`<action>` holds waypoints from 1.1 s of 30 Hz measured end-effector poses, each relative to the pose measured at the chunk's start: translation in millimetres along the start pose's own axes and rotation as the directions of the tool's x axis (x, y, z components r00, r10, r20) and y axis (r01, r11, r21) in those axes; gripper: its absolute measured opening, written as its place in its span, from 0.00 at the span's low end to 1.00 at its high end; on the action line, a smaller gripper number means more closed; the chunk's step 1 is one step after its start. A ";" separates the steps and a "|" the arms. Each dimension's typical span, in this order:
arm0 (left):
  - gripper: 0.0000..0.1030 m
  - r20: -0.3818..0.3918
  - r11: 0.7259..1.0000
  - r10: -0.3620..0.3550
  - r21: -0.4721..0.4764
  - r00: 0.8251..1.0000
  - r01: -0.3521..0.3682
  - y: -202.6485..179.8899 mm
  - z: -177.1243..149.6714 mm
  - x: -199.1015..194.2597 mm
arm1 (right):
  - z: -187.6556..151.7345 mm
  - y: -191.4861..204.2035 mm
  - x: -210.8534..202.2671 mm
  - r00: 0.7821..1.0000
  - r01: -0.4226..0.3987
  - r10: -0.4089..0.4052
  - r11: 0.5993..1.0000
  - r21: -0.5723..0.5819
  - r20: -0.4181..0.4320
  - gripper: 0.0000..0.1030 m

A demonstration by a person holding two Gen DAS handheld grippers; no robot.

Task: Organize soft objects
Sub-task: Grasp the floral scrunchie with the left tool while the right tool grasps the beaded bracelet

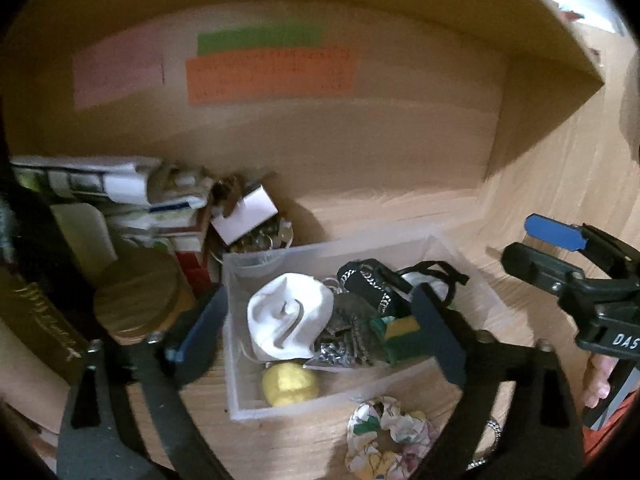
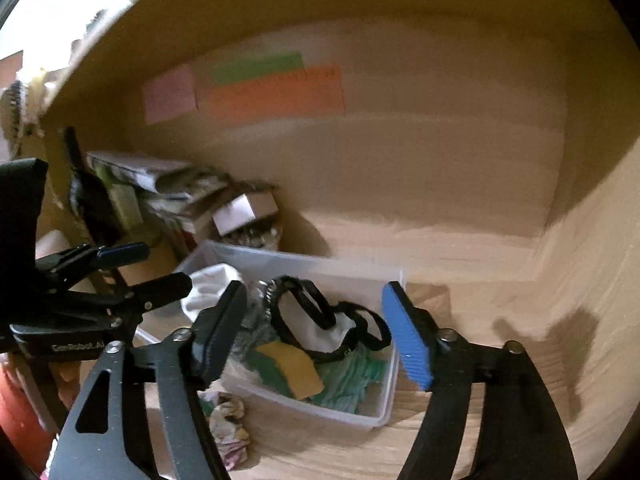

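Between the spread fingers point(image 1: 202, 320) of the left gripper point(image 1: 316, 332) sits the clear plastic bin point(image 1: 234, 360), and nothing is clamped: both pads stand wide apart, one outside the bin's left wall, the other over its right half. Inside the bin, in the gap between those fingers, lie a white face mask point(image 1: 290, 316), a yellow ball point(image 1: 290, 384) near the front wall, a dark patterned cloth point(image 1: 348, 332) and a green-and-yellow sponge point(image 1: 400, 334) half hidden by the right pad. A black strap item point(image 1: 368, 280) rests toward the back. Just in front of the bin, on the wooden desk point(image 1: 288, 440), lies a floral scrunchie point(image 1: 390, 436), below and outside the fingers.

Over the same bin, the right gripper point(image 2: 316, 334) also stands open with nothing held (its blue pad point(image 2: 406, 336) faces the camera, the other is dark). Between its fingers show the sponge point(image 2: 292, 368), a mint green cloth point(image 2: 352, 376) and a white pouch with black straps point(image 2: 320, 328). Left of the bin, a wooden lid point(image 1: 138, 292) and stacked boxes point(image 1: 120, 196) crowd the corner; coloured paper notes point(image 1: 268, 76) hang on the back wall.
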State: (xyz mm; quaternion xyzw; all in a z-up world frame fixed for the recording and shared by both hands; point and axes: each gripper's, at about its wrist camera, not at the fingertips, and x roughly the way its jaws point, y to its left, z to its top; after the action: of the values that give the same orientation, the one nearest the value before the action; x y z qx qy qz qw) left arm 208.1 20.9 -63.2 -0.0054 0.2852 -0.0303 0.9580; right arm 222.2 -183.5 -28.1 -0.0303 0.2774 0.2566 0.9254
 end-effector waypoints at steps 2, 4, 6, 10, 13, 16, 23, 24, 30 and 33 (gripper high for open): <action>0.98 0.017 1.000 0.006 0.003 1.000 -0.006 -0.4 -2.5 -7.6 | -0.7 2.4 -14.6 1.000 0.001 -0.001 1.000 -0.011 0.031 0.71; 0.99 0.018 1.000 0.007 0.009 1.000 -0.007 -1.3 -8.0 -16.8 | -3.2 4.8 -24.6 0.999 -0.002 0.003 1.000 -0.023 0.046 0.73; 0.99 0.011 1.000 0.003 0.011 1.000 -0.003 -1.8 -14.8 -22.6 | -8.4 7.0 -32.5 0.999 -0.005 0.007 0.999 -0.032 0.053 0.77; 1.00 -0.012 1.000 0.001 0.019 1.000 -0.001 -5.0 -33.5 -31.2 | -24.5 10.0 -39.7 0.999 -0.001 0.002 0.999 -0.036 0.038 0.79; 1.00 -0.047 1.000 -0.003 0.026 0.999 0.005 -6.6 -49.8 -30.4 | -41.3 9.9 -41.5 1.000 0.002 -0.003 0.999 -0.032 -0.002 0.79; 1.00 -0.106 1.000 -0.017 0.020 0.994 0.019 -9.0 -66.9 -23.8 | -60.9 9.9 -39.9 0.998 0.005 -0.006 1.000 -0.024 -0.055 0.79; 1.00 -0.248 0.999 -0.043 0.008 0.968 0.046 -14.1 -101.2 3.3 | -103.0 13.3 -12.8 0.974 -0.021 0.012 0.999 -0.036 -0.225 0.79; 1.00 -0.268 0.999 -0.048 0.008 0.962 0.052 -15.2 -105.6 7.5 | -107.6 12.7 -9.5 0.970 -0.027 0.018 0.999 -0.034 -0.244 0.79; 1.00 -0.328 0.997 -0.077 0.003 0.942 0.083 -25.5 -114.4 23.6 | -123.4 11.6 8.6 0.937 -0.068 0.052 0.997 -0.033 -0.344 0.54; 1.00 -0.337 0.995 -0.090 0.003 0.937 0.096 -31.3 -112.9 33.1 | -126.4 14.8 14.8 0.925 -0.085 0.060 0.995 -0.049 -0.376 0.40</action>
State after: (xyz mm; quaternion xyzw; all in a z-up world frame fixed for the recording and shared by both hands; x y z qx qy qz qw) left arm 172.4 -11.5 -174.9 -0.0045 0.4435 -0.0787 0.8928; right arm 162.6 -189.0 -141.4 -0.0983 0.4410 0.2890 0.8440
